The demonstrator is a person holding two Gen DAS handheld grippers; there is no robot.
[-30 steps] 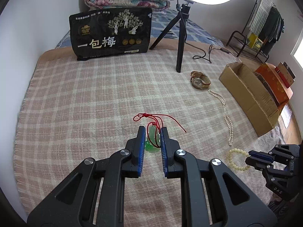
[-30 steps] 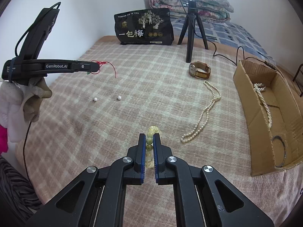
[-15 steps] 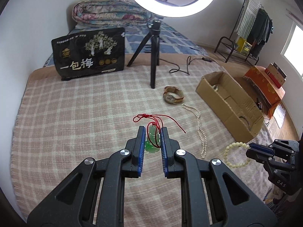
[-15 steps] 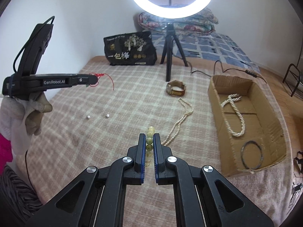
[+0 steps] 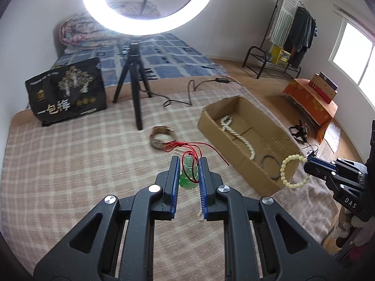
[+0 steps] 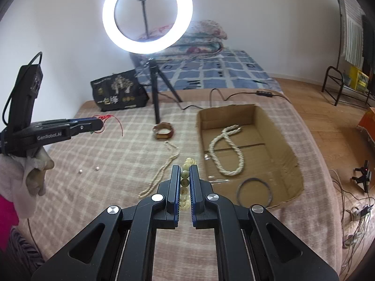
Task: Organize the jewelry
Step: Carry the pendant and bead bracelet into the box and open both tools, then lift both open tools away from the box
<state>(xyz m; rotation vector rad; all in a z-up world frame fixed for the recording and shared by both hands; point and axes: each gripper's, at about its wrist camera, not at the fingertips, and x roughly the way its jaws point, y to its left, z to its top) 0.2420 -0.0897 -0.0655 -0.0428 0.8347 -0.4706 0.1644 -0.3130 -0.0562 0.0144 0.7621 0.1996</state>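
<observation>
Left gripper [image 5: 189, 164]: fingers [image 5: 174, 175] clamped on a green pendant [image 5: 189, 172], held clear above the bed. Red cord [image 5: 187, 146] attached to the pendant, loops and loose ends trailing forward past the fingertips.

Right gripper [image 6: 185, 175]: fingers [image 6: 174, 182] clamped on a pale bead bracelet [image 6: 185, 174], held in the air. In the left wrist view the bracelet [image 5: 293, 172] hangs as an open loop from the right gripper [image 5: 307, 161], in front of the near end of the cardboard box [image 5: 234, 158].

Cardboard box [image 6: 288, 149]: open top, on the right side of the blanket. Contents: one twisted pearl necklace [image 6: 226, 154] along the middle; one dark bangle [image 6: 254, 192] flat at the near end.

Blanket [image 6: 105, 164]: pink plaid, covering the bed. Items on it: long pearl strand [image 6: 161, 171], just left of the box; wristwatch with brown strap [image 6: 164, 132], beyond the strand, near the tripod; two small loose pearls [image 6: 89, 170], toward the left edge.

Ring light [image 6: 147, 14]: lit, on a black tripod [image 6: 155, 89] standing at the far part of the blanket.

Black printed bag [image 6: 117, 94]: upright at the far left corner of the blanket.

Folded quilts [image 6: 201, 39]: stacked against the far wall.
</observation>
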